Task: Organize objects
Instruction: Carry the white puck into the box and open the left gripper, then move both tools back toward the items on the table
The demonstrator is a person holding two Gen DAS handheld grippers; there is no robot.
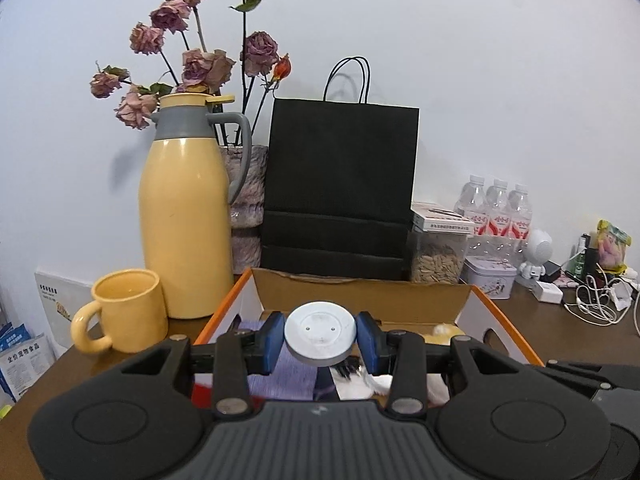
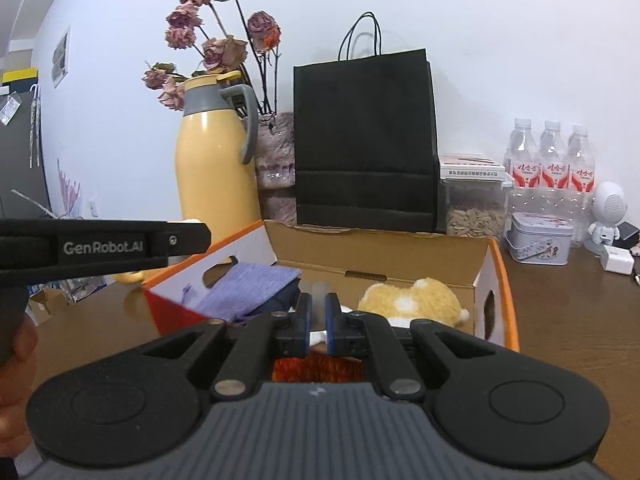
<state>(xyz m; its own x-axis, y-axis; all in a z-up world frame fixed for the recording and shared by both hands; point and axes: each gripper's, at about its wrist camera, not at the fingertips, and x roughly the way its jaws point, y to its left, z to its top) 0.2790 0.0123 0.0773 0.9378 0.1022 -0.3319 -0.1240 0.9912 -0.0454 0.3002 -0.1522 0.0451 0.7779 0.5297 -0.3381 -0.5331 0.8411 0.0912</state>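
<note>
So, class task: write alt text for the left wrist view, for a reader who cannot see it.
The left gripper clamps a round white disc between its blue pads, above an open cardboard box holding cloth items. Behind the box, on a brown table, stand a yellow mug, a yellow thermos jug, dried roses and a black paper bag.

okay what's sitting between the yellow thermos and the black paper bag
A fuzzy pink-grey vase holding dried roses stands between yellow thermos and black bag, clearest in the right wrist view.
</note>
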